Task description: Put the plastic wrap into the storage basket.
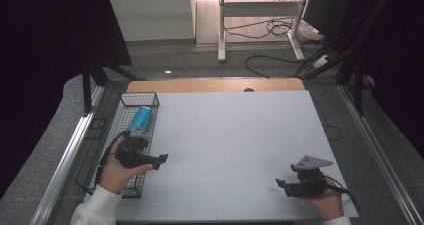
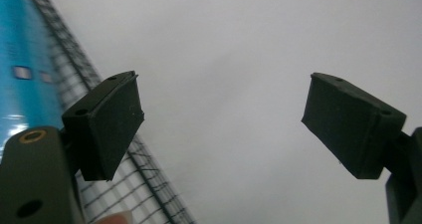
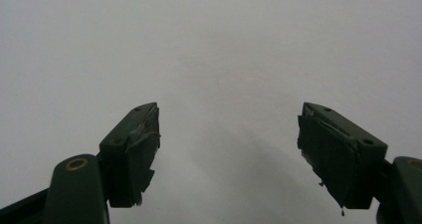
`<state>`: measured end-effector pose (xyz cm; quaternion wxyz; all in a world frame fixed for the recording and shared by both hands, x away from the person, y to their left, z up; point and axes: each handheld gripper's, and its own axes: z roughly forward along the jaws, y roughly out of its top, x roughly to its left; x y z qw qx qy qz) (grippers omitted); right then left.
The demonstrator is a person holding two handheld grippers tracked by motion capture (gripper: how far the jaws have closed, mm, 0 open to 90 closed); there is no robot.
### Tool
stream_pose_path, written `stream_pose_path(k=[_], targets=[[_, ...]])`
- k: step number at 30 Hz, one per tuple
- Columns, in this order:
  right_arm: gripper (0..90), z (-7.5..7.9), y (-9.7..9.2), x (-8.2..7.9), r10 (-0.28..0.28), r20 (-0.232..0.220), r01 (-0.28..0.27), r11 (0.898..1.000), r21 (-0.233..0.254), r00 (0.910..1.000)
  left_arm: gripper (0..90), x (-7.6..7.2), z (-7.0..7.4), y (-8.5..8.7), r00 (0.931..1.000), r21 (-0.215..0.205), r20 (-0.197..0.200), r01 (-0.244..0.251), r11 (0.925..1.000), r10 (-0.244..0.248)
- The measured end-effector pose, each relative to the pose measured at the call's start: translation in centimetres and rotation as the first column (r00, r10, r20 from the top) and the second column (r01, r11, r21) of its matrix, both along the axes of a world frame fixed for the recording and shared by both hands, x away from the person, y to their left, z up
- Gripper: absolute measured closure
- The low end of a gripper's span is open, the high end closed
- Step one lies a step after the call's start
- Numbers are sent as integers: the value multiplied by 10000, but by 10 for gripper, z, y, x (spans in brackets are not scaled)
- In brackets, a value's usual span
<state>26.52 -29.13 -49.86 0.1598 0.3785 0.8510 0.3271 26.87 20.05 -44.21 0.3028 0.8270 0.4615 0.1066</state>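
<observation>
Hovering at the lower right of the high view, the right gripper (image 1: 283,184) idles over the white tabletop (image 1: 230,150), jaws apart and empty. At lower left, the left gripper (image 1: 161,161) gapes wide beside the black wire basket (image 1: 131,101); farther up, the blue cylindrical bottle (image 1: 141,118) lies inside, apparently just dropped off.

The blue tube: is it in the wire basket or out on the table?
In. The blue tube lies inside the wire basket, behind the mesh, off the white table.
</observation>
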Motion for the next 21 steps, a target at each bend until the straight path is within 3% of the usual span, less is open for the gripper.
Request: stream_pose_path(k=[10, 13, 21], targets=[[247, 0, 0, -1, 130, 152, -133, 9997, 206, 9998, 155, -20, -38, -21, 9990, -293, 266, 353, 9989, -345], [246, 1, 0, -2, 98, 187, -103, 9996, 264, 9998, 154, -21, -40, -24, 9984, -157, 280, 498, 9986, -493], [231, 2, -1, -3, 348, 484, -376, 9977, 566, 9982, 152, -24, -39, -21, 9984, -361, 475, 332, 9988, -314]])
